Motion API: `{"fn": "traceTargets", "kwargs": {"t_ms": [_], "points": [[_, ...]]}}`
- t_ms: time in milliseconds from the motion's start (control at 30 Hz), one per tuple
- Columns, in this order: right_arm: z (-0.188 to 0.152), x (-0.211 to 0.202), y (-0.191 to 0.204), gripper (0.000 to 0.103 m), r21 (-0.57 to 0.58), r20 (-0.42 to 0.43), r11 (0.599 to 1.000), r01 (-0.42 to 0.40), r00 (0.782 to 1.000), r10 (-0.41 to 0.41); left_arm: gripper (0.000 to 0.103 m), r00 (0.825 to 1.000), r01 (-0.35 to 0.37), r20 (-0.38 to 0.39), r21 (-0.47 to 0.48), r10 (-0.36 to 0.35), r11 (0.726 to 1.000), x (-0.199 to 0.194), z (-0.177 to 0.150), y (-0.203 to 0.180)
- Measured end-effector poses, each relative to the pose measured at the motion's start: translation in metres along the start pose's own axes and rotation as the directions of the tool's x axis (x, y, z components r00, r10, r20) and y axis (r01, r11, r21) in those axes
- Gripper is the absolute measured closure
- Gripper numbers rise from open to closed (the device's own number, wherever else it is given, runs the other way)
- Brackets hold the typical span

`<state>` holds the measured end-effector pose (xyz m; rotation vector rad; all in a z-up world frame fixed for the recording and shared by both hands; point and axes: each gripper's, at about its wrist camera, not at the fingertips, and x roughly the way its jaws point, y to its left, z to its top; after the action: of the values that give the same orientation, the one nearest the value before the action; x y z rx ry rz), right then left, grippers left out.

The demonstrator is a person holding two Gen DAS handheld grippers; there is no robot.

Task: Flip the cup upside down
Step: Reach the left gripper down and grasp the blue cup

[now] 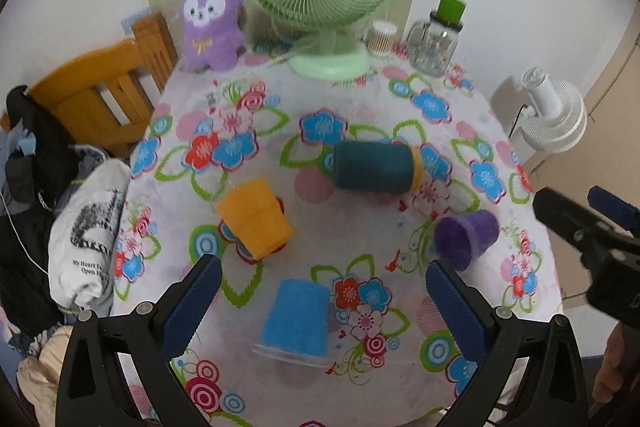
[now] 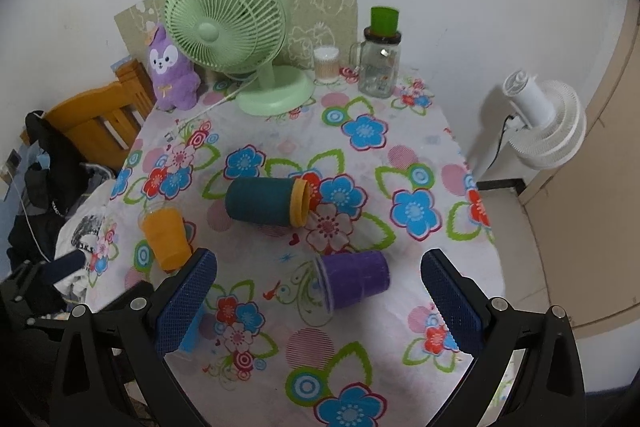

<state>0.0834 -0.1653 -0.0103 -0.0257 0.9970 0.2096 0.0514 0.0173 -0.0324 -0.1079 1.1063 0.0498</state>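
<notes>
While lying tipped beside teal cup [image 2: 264,201] and orange cup [image 2: 166,241]: fuzzy purple cup [image 2: 354,280], between spread jaws of right gripper [image 2: 316,301]. Left gripper [image 1: 322,301] spread around mouth-down blue cup [image 1: 296,319]. Flowered cloth surface [image 2: 400,155], green fan [image 2: 224,31] behind.

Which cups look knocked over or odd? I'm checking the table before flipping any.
Three lie on their sides on the floral tablecloth: the teal cup mid-table, the purple cup near the right tongs, and the orange cup at the left. The blue cup already stands mouth down.
</notes>
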Motion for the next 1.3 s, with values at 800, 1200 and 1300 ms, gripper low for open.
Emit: {"fn": "traceTargets", "kwargs": {"t_ms": [800, 1200, 1300], "points": [[-0.054, 0.104, 0.024, 0.0, 0.068, -0.231, 0.994, -0.084, 0.968, 0.098, 0.008, 0.968, 0.012, -0.249, -0.013, -0.015, 1.0, 0.119, -0.061, 0.018], [-0.063, 0.111, 0.033, 0.0, 0.018, -0.247, 0.997, -0.081, 0.965, 0.083, 0.028, 0.969, 0.017, -0.245, -0.022, -0.022, 1.0, 0.124, -0.073, 0.015], [-0.061, 0.106, 0.032, 0.0, 0.02, -0.236, 0.996, -0.082, 0.968, 0.084, 0.028, 0.972, 0.018, -0.233, -0.042, -0.027, 0.999, 0.117, -0.071, 0.013]]}}
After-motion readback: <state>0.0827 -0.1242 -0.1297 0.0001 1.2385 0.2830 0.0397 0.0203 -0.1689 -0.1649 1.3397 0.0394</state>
